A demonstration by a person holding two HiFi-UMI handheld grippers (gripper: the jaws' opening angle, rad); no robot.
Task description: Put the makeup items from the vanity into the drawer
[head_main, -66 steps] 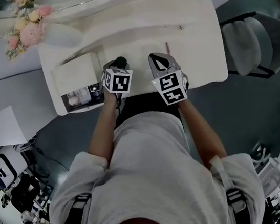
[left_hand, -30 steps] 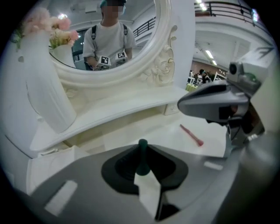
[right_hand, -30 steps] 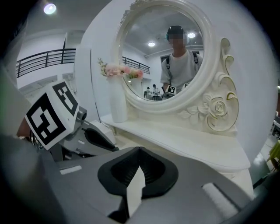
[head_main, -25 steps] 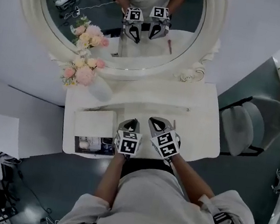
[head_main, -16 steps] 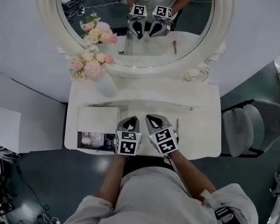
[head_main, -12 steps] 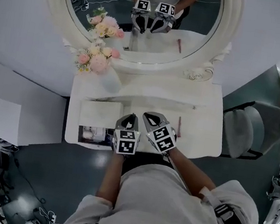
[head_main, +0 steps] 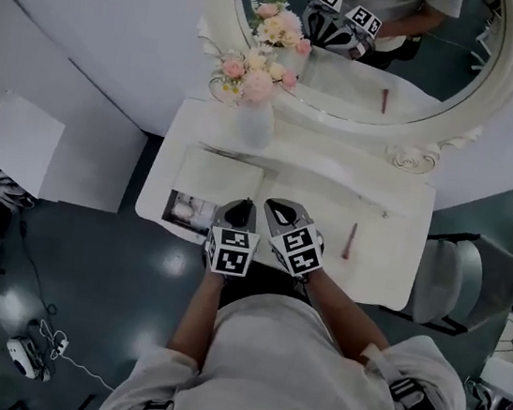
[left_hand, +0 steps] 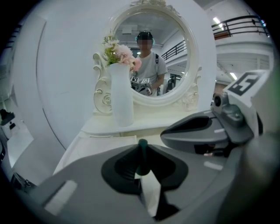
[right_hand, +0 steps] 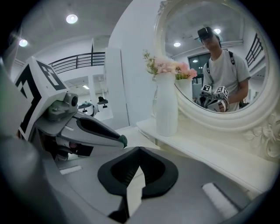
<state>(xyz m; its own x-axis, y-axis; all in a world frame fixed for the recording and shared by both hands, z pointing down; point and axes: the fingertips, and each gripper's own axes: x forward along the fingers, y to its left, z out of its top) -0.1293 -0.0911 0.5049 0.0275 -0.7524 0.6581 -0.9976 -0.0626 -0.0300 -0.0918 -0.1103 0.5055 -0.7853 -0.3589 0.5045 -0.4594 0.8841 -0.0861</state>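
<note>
My left gripper (head_main: pixel 240 208) hovers over the front of the white vanity (head_main: pixel 381 264), just right of the open drawer (head_main: pixel 171 219). It is shut on a thin dark green makeup stick (left_hand: pixel 142 151), which stands upright between the pads. Close on its right, my right gripper (head_main: pixel 280 210) is shut with nothing in it (right_hand: pixel 138 151). A pink makeup pencil (head_main: pixel 350 241) lies on the vanity top, right of both grippers. The drawer holds several small items (head_main: pixel 184 208).
A white vase of pink flowers (head_main: pixel 255 119) stands at the back left of the vanity, below the round mirror (head_main: pixel 375 36). A grey chair (head_main: pixel 459 280) sits to the right. A white cabinet (head_main: pixel 19 142) is on the floor at the left.
The head view has swung, so the vanity now sits further right and tilted. Both grippers stay side by side at the front edge. The left one keeps its hold.
</note>
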